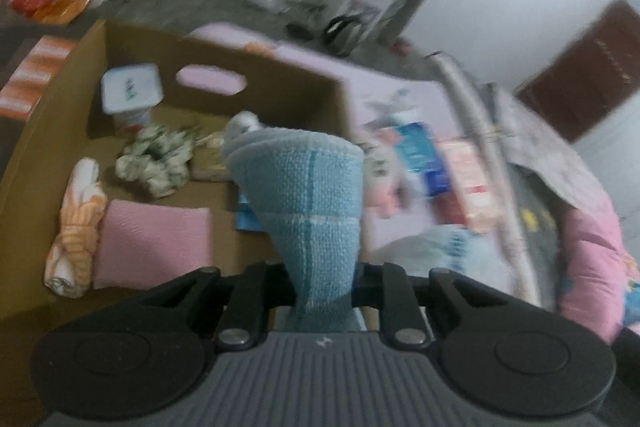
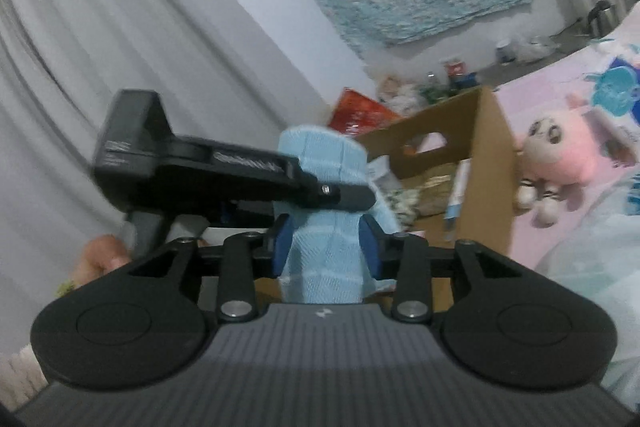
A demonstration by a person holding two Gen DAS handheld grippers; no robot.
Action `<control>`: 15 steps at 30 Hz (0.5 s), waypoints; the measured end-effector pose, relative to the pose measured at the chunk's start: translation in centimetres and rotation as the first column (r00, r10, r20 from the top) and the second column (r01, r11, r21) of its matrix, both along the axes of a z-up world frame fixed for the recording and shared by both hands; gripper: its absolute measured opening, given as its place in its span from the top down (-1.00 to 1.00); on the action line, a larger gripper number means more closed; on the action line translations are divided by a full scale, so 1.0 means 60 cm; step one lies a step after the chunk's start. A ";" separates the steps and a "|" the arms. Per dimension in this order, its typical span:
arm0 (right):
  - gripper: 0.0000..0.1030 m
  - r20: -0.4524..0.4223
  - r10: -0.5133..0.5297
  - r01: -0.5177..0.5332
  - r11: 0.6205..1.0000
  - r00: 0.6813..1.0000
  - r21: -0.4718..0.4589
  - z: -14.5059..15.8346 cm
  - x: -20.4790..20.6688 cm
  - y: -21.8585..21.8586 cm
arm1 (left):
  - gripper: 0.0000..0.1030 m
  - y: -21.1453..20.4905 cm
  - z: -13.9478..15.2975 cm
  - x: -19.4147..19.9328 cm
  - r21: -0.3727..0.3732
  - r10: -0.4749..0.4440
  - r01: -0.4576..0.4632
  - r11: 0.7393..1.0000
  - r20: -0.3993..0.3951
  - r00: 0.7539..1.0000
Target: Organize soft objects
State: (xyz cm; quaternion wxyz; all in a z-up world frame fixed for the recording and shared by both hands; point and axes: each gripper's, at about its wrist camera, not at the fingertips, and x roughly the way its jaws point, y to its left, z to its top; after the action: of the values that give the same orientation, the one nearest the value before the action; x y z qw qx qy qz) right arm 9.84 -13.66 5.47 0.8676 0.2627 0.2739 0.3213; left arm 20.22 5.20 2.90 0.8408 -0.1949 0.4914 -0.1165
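Both grippers hold one light blue woven cloth [image 1: 312, 211]. My left gripper [image 1: 320, 291] is shut on its lower end, above the near edge of a cardboard box [image 1: 48, 131]. In the right wrist view my right gripper [image 2: 326, 247] is shut on the same blue cloth [image 2: 324, 255], with the left gripper [image 2: 224, 175] crossing in from the left and clamping the cloth higher up. Inside the box lie a folded pink cloth [image 1: 156, 243], an orange-and-white rolled cloth [image 1: 76, 227] and a white-green floral bundle [image 1: 156, 159].
A white tub [image 1: 130, 95] stands in the box's far corner. A pink plush toy [image 2: 556, 163] lies on the pink bedsheet [image 2: 532, 107] right of the box [image 2: 492, 179]. Blue and red packets [image 1: 420, 155] lie on the bed. Curtains [image 2: 80, 67] hang at left.
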 end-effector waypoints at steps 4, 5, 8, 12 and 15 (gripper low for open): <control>0.19 -0.027 -0.065 0.065 0.998 0.998 0.004 -0.008 -0.007 -0.034 | 0.65 0.009 -0.072 0.054 0.040 0.017 -0.013 0.999 -0.097 0.995; 0.19 -0.035 -0.082 0.083 0.997 0.996 0.004 -0.011 -0.009 -0.046 | 0.64 0.005 -0.089 0.070 0.050 0.012 -0.006 0.999 -0.122 0.992; 0.18 -0.062 -0.120 0.121 0.993 0.991 0.006 -0.035 -0.007 -0.085 | 0.64 -0.011 -0.126 0.096 0.114 0.010 0.008 0.993 -0.161 0.987; 0.17 -0.105 -0.142 0.144 0.990 0.984 0.011 -0.069 0.012 -0.115 | 0.60 -0.036 -0.167 0.123 0.203 0.016 0.029 0.979 -0.215 0.977; 0.17 -0.120 -0.139 0.142 0.990 0.983 0.014 -0.090 0.025 -0.118 | 0.31 -0.049 -0.184 0.126 0.240 0.012 0.047 0.970 -0.239 0.971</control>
State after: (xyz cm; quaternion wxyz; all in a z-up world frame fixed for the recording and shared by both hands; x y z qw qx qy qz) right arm 11.37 -20.73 0.10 0.8673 0.3099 0.3021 0.2461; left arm 27.75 2.29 -8.17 0.7921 -0.0981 0.6012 -0.0384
